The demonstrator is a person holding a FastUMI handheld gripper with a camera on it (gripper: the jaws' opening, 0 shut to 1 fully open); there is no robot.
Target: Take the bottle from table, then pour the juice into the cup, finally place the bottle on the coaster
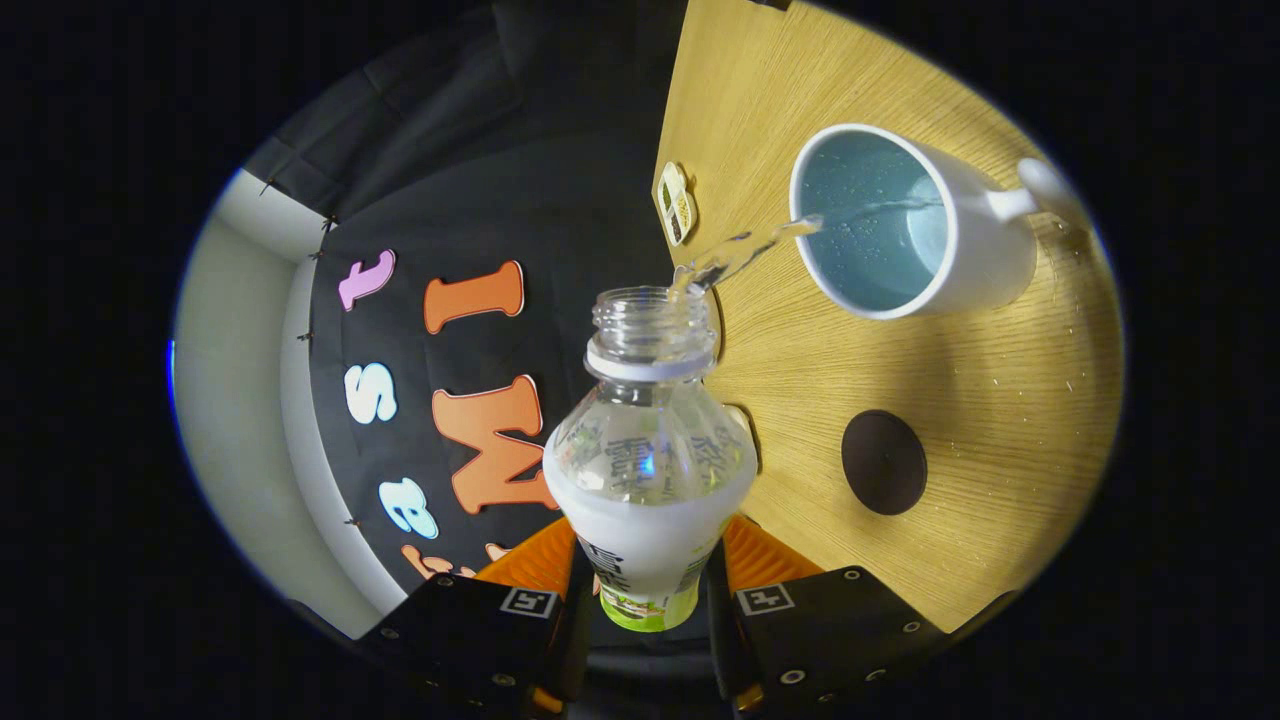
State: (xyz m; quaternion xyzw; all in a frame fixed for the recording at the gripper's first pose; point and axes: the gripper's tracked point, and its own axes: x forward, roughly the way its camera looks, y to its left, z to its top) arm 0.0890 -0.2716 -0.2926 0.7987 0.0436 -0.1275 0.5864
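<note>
Gripper (645,580) clamped on the bottle (648,470), both fingers (555,570) pressing the labelled lower body from either side. Bottle uncapped, clear in the upper part with a white ring below the threaded neck, white label wrap lower down with a green band near the base. Tipped over toward the wooden table (1000,420), mouth pointing beyond the fingers. Thin stream of clear liquid (745,250) arcing from the mouth into the cup (905,225), passing over the near rim. Cup white outside, pale blue inside, handle on the far side from the bottle, standing on the table well ahead of the fingers; some liquid already pooled inside. Dark round coaster (884,462) lying flat on the table, bare, between the cup and the gripper, apart from both. Small packet-like object (677,204) at the table's edge near the cup, too small to identify.
</note>
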